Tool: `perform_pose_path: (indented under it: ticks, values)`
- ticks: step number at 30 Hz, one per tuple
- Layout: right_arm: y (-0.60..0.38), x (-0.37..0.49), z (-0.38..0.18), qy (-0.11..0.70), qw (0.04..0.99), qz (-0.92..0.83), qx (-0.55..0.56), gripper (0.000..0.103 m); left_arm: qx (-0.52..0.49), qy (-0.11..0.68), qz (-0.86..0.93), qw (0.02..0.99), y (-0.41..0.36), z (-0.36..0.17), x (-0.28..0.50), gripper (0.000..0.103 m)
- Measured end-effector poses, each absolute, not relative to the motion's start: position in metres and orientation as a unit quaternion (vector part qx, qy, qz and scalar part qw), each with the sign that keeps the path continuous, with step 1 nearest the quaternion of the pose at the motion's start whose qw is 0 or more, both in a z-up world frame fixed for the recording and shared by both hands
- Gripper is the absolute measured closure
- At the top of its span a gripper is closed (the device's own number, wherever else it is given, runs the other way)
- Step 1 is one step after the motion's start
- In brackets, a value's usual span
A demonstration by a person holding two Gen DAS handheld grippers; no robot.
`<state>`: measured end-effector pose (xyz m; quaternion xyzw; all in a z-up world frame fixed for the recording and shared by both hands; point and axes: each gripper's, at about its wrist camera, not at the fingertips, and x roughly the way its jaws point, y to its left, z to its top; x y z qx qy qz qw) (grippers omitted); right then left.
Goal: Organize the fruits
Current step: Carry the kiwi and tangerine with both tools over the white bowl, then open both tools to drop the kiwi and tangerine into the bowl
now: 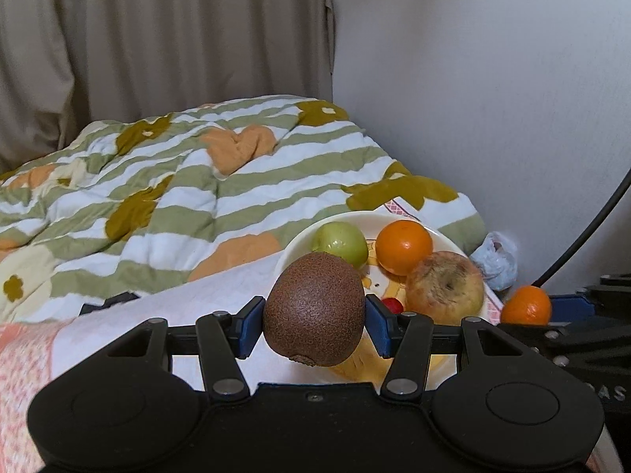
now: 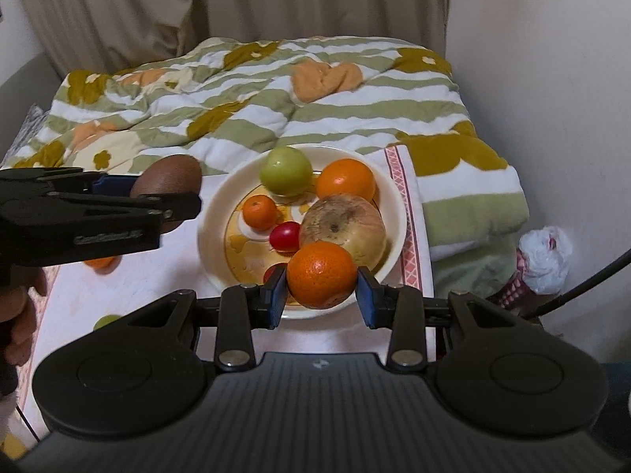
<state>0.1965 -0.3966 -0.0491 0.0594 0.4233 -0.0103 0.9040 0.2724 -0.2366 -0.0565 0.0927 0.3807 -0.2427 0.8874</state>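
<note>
While the left tool [image 1: 315, 321] is gripping a kiwi [image 1: 314, 309] beside the bowl [image 2: 213, 213], the right tool [image 2: 320, 289] is clasping a mandarin [image 2: 321, 274] over its near rim; each should be lowered into a gap before releasing.

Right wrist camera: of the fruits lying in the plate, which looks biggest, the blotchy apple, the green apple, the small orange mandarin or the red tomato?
1. Blotchy yellow-brown apple
2. Round green apple, though it lies farther back, so the gap is unsure
3. Small orange mandarin
4. Small red tomato
</note>
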Motion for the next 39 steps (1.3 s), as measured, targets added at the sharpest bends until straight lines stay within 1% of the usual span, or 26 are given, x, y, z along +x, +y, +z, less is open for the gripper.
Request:
perform_pose_path:
  ticks: [13, 15, 16, 18, 19, 25, 32, 35, 39]
  values:
    - [-0.387, 0.211, -0.075, 0.447, 0.889, -0.035, 0.095, 0.051, 0.119, 0.401, -0.269, 0.867, -0.257, -0.095, 0.324, 0.045]
    - [-0.386, 0.212, -0.077, 0.449, 0.887, -0.039, 0.098, 0.051, 0.118, 0.402, -0.273, 0.866, -0.256, -0.096, 0.327, 0.043]
    - [-0.385, 0.212, -0.077, 0.451, 0.886, -0.041, 0.100, 0.051, 0.117, 0.400, -0.275, 0.866, -0.255, -0.095, 0.327, 0.038]
    - [-0.384, 0.211, -0.077, 0.452, 0.885, -0.044, 0.101, 0.051, 0.109, 0.392, -0.282, 0.869, -0.251, -0.089, 0.326, 0.009]
    - [-0.382, 0.210, -0.076, 0.452, 0.885, -0.045, 0.101, 0.051, 0.102, 0.385, -0.282, 0.873, -0.248, -0.085, 0.325, 0.005]
    - [-0.374, 0.208, -0.076, 0.458, 0.883, -0.040, 0.092, 0.051, 0.088, 0.377, -0.270, 0.881, -0.224, -0.066, 0.317, 0.004]
    - [-0.351, 0.220, -0.075, 0.443, 0.894, -0.011, 0.068, 0.051, 0.070, 0.378, -0.246, 0.890, -0.193, -0.053, 0.303, 0.004]
    - [-0.341, 0.230, -0.084, 0.423, 0.905, 0.002, 0.053, 0.051, 0.055, 0.386, -0.234, 0.891, -0.180, -0.053, 0.298, 0.004]
    - [-0.334, 0.244, -0.099, 0.423, 0.905, 0.016, 0.048, 0.051, 0.053, 0.395, -0.218, 0.891, -0.169, -0.057, 0.289, 0.004]
